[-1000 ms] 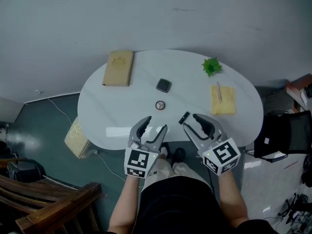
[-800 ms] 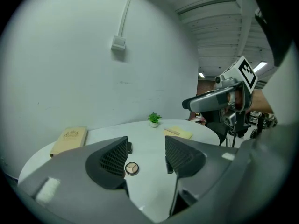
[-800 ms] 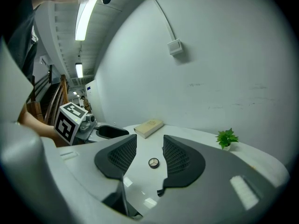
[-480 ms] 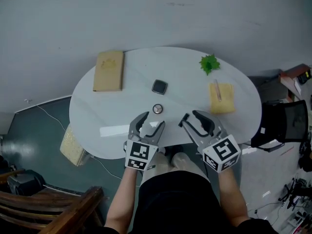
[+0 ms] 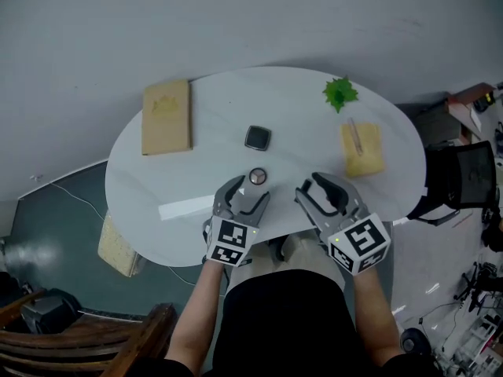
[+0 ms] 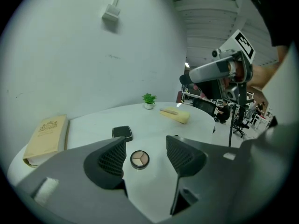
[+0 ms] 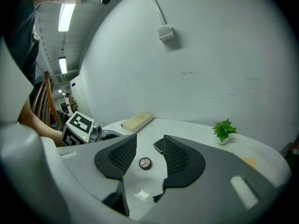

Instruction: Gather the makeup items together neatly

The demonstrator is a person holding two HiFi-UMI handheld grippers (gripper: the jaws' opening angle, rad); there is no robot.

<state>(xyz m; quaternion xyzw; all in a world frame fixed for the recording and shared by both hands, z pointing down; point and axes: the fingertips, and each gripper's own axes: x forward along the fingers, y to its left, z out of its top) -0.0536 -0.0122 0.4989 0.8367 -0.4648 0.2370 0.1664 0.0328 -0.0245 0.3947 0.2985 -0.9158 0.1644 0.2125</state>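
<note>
A round eyeshadow compact lies on the white oval table, just ahead of both grippers. A black square compact sits a little farther back. My left gripper hangs over the near table edge. Its jaws are opening and empty, and the round compact shows in the gap beyond them. My right gripper stands open beside it, holding nothing. Through its jaws I see the round compact and the square one. A small dark item pokes out low beneath them.
A tan book lies at the table's back left. A small green plant and a yellow pad with a thin stick on it are at the right. A black chair stands beside the table.
Both grippers have moved forward over the near table edge toward the round compact. The left jaws have spread wider. The small black stick by the right gripper is now covered in the head view.
</note>
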